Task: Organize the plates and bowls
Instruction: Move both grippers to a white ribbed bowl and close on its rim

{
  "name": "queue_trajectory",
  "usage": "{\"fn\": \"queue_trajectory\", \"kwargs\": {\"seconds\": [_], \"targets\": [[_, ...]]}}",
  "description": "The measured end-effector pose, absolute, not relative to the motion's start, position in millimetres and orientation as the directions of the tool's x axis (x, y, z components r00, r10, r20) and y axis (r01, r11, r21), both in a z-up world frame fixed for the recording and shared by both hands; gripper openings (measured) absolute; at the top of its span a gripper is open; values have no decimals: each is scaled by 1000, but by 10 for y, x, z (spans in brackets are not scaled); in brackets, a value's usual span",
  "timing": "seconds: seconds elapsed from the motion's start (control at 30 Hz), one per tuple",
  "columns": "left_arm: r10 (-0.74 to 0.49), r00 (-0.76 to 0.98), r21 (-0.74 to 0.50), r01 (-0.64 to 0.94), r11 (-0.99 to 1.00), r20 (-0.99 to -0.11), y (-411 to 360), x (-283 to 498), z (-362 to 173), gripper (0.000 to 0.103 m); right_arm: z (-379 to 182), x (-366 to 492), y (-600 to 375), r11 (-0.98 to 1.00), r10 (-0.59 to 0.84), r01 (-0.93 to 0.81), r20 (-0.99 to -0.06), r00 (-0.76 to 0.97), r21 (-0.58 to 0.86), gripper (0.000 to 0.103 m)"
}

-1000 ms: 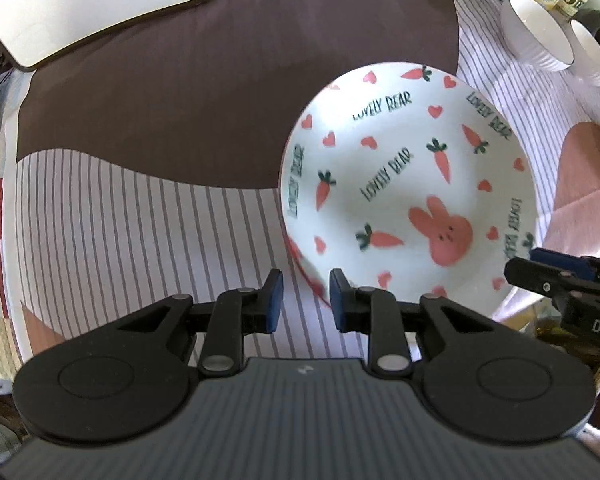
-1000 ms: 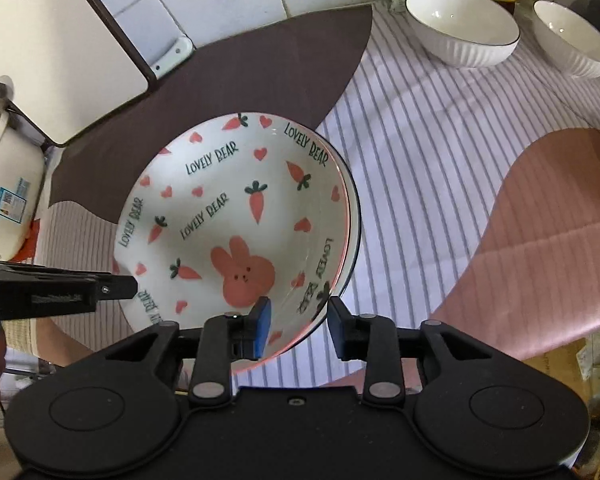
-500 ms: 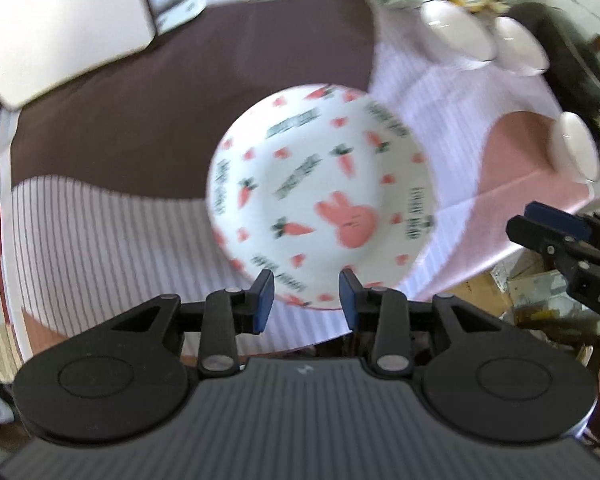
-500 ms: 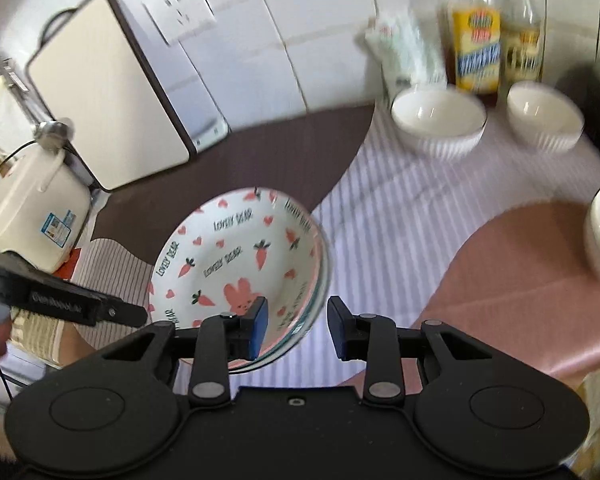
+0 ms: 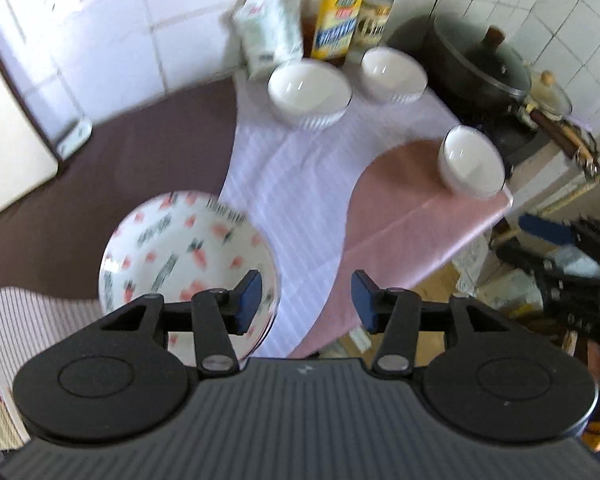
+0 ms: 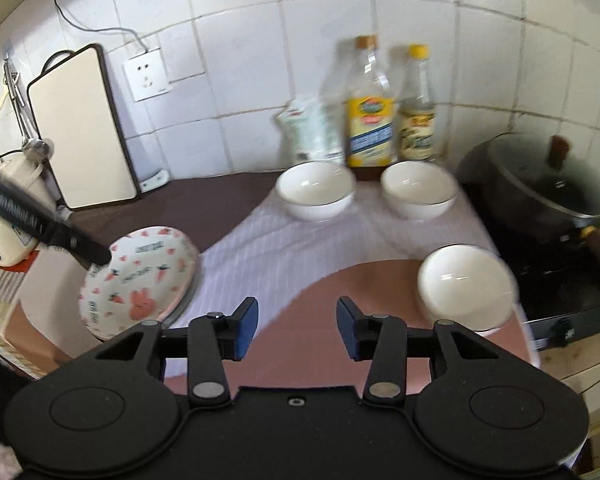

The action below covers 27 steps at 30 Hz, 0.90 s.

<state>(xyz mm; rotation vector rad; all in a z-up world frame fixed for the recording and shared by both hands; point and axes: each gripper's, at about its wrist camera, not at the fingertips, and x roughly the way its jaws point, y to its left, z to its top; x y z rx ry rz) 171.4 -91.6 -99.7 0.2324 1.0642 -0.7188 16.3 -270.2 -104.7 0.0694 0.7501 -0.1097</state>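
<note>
A white plate (image 5: 172, 248) printed with carrots, hearts and a pink rabbit lies on the cloth at the left, and it seems to rest on a second plate (image 6: 190, 296). My left gripper (image 5: 306, 300) hangs above the plate's right edge. Its jaws are opening and nothing is between them. My right gripper (image 6: 296, 328) hovers over the pink part of the cloth, right of the rabbit plate (image 6: 140, 280); its jaws are opening too, with nothing between them. Three white bowls stand apart: two at the back (image 6: 316, 190) (image 6: 420, 188) and one near the right edge (image 6: 466, 284).
Two bottles (image 6: 370, 112) and a white bag (image 6: 308, 132) stand against the tiled wall. A black lidded pot (image 6: 540, 184) sits on the stove at right. A cutting board (image 6: 80, 132) and a rice cooker (image 6: 8, 216) stand at left. The cloth (image 5: 300, 184) ends at the front edge.
Both grippers rose and pulled back from the rabbit plate's rim, and their jaws widened. The plate stays on the cloth. The back wall, bottles and third bowl came into view.
</note>
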Motion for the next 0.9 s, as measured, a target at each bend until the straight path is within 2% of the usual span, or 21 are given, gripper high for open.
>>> {"fn": "queue_trajectory", "kwargs": {"seconds": [0.1,0.27,0.43,0.67,0.9], "targets": [[-461,296,-178,650,739,-836,-1145,1664,-875,52,-994,5,-2918,992,-92,128,-662,744,5,58],[-499,313,-195,656,729,-808,-1581,1557,-842,64,-1082,-146,-3294,991,-113,135,-644,756,-16,71],[-484,271,-219,640,736,-832,-2059,1563,-1116,67,-1308,-111,-3568,980,-192,175,-634,749,-90,72],[-504,247,-259,628,733,-828,-2593,1590,-1544,67,-1660,-5,-3872,988,-152,131,-650,745,-82,76],[-504,237,-266,627,732,-830,-3069,1670,-1901,70,-2188,126,-4142,978,-188,199,-688,701,-64,76]]}}
